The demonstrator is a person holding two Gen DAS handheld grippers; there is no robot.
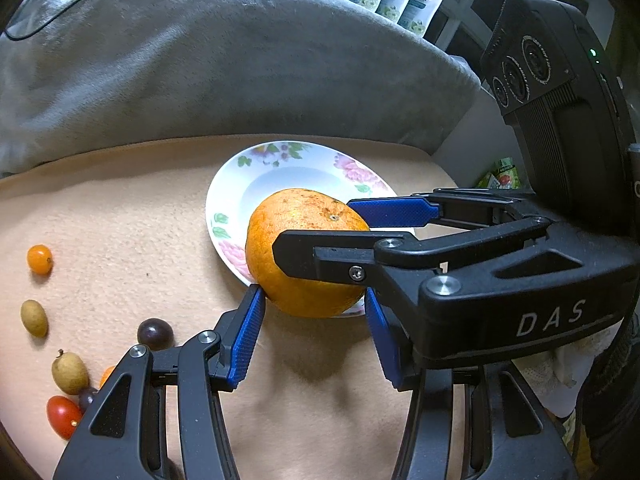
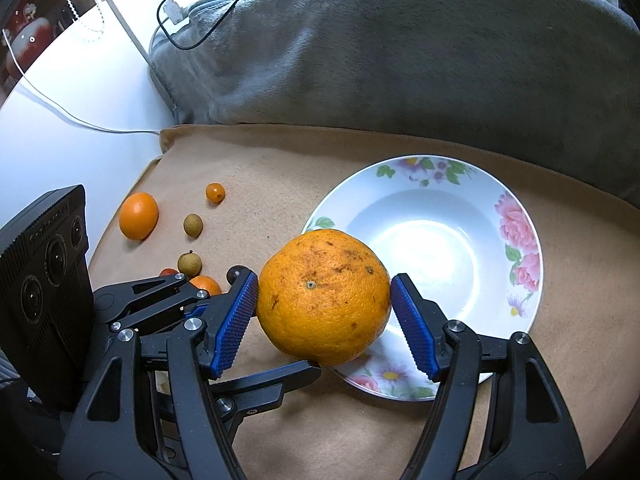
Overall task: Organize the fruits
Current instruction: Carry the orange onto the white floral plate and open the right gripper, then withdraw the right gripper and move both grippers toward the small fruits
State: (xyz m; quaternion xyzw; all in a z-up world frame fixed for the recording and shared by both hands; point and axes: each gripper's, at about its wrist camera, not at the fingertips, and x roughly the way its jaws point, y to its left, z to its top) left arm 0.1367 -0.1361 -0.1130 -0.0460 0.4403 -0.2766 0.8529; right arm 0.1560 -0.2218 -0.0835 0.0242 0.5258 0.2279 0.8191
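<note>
Grey blanket (image 2: pixel 400 48) behind; tan cloth (image 2: pixel 280 168) below; floral plate (image 2: pixel 516 216) on it; large orange (image 2: pixel 324 296) over plate's near rim, clamped in right gripper (image 2: pixel 324 312); left gripper (image 1: pixel 316 320) parted beneath, tips just beside orange, grip unclear; small fruits (image 1: pixel 40 258) scattered left.

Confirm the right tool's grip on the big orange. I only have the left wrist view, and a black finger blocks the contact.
Observer: In the right wrist view, both blue pads of the right tool press on opposite sides of the orange.
Operator: Plate free?
Observer: Yes, the floral plate has nothing in its well.
Operator: Any fruit outside my frame?
Observer: One smaller orange, near the left edge of the tan cloth.
</note>
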